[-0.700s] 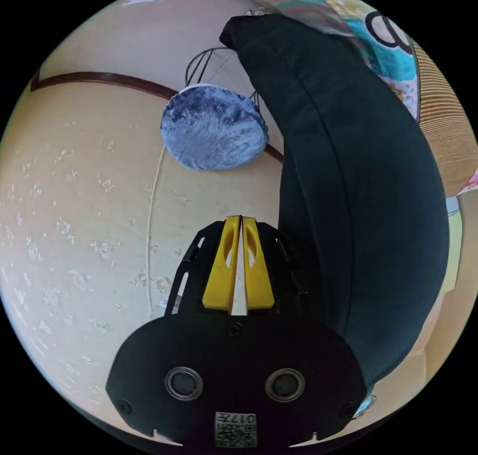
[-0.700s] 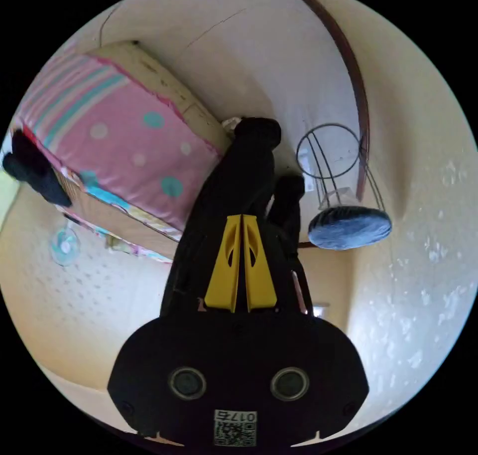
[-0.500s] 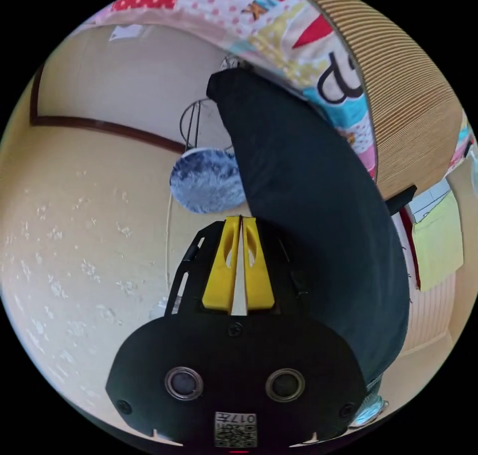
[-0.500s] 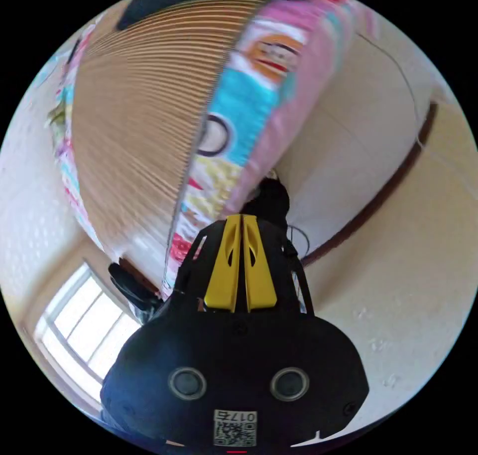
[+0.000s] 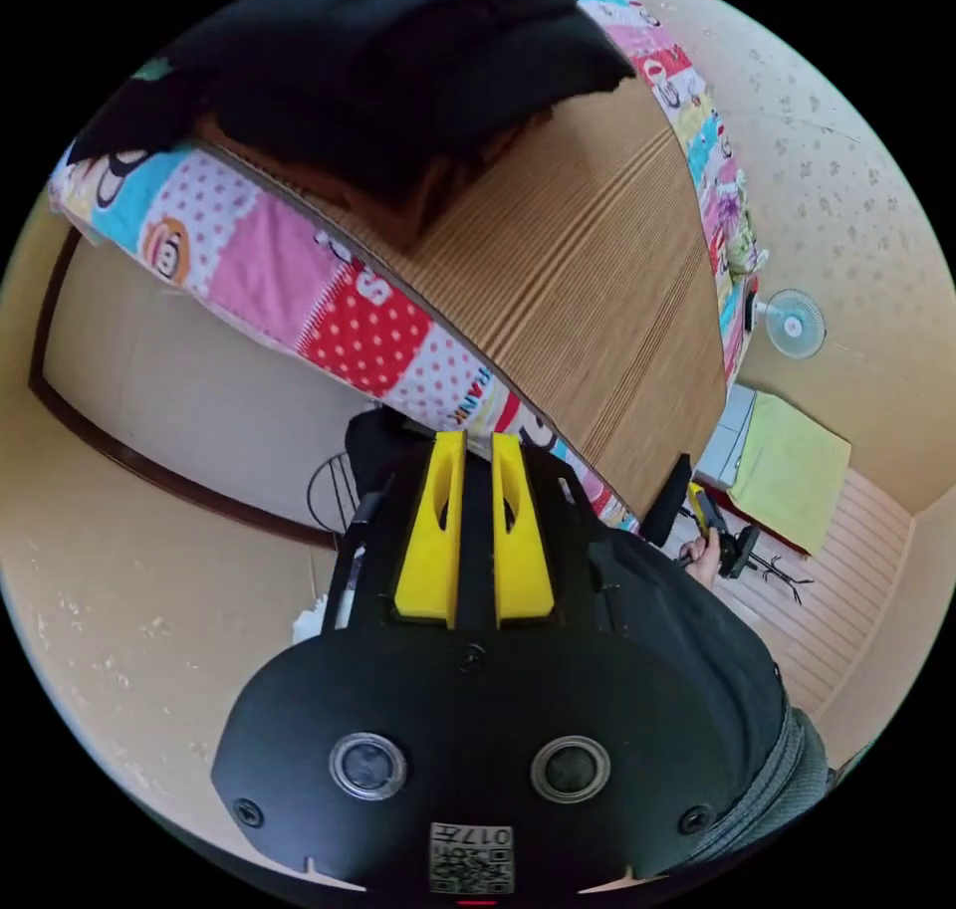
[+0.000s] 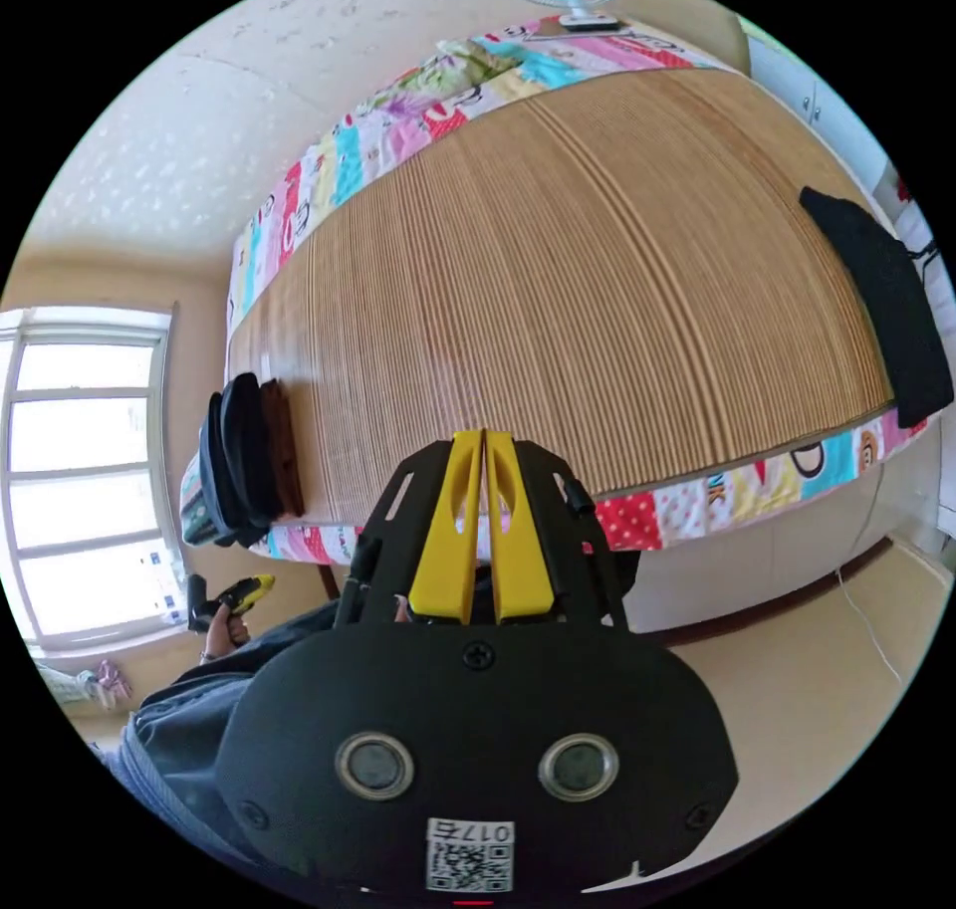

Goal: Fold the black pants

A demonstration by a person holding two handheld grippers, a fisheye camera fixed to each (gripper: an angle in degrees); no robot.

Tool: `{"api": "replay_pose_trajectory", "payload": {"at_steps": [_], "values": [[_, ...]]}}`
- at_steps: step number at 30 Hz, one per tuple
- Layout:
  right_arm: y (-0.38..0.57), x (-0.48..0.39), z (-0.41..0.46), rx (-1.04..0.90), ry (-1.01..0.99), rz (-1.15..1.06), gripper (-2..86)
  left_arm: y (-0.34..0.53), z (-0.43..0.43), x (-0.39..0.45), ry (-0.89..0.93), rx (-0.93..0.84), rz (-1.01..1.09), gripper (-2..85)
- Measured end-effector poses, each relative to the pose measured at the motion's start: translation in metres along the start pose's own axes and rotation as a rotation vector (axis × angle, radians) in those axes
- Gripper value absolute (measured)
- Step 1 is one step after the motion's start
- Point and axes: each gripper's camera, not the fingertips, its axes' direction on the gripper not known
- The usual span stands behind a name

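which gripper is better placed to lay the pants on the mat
Probably right. The right gripper squarely faces the bare mat. The left gripper, with the black pants between its jaws, sits by the stacked clothes.

The black pants point(image 5: 677, 630) run behind the left hand-held gripper point(image 5: 476, 451) so the pinched part is hidden, and the dark pile point(image 5: 378, 63) is cut by the frame edge.

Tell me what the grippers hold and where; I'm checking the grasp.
Cannot tell. Black cloth sits behind the tips of the left gripper; the right gripper has jaws together, any hold hidden.
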Motion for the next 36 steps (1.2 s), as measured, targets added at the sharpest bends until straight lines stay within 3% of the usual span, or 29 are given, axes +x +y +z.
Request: {"api": "replay_pose_trajectory", "payload": {"at_steps": [5,9,14,17,20,22,25,27,32,36], "values": [[0.034,-0.048,0.077,-0.122,0.021,-0.091,0.4,-0.003,-0.067,-0.025,0.021,0.211,-0.001,8.0],[0.038,-0.044,0.081,-0.062,0.069,-0.068,0.3,-0.03,-0.131,-0.053,-0.005,0.393,-0.007,9.8],[0.059,-0.007,0.078,0.033,-0.027,0.068,0.2,-0.07,-0.157,-0.08,-0.033,0.491,0.019,13.7],[0.078,0.015,0.09,0.056,-0.047,0.117,0.2,-0.085,-0.123,-0.104,0.095,0.487,-0.061,13.9],[0.09,0.034,0.116,0.025,-0.043,0.156,0.4,-0.051,-0.092,-0.114,0.15,0.668,-0.239,9.2],[0.091,0.044,0.139,0.018,-0.074,0.176,0.5,-0.031,-0.071,-0.107,0.366,0.721,-0.188,4.7],[0.08,0.045,0.166,0.029,-0.122,0.153,0.5,-0.018,-0.042,-0.076,0.644,0.672,0.017,4.2],[0.066,0.042,0.186,0.013,-0.137,0.11,0.7,-0.012,-0.026,-0.039,0.722,0.573,0.183,4.1],[0.021,0.019,0.24,-0.043,-0.206,-0.047,1.3,0.016,0.029,0.085,0.616,0.271,0.554,4.0],[-0.016,-0.019,0.287,-0.133,-0.415,-0.284,6.0,0.041,0.086,0.153,0.803,0.095,0.699,4.0]]}}
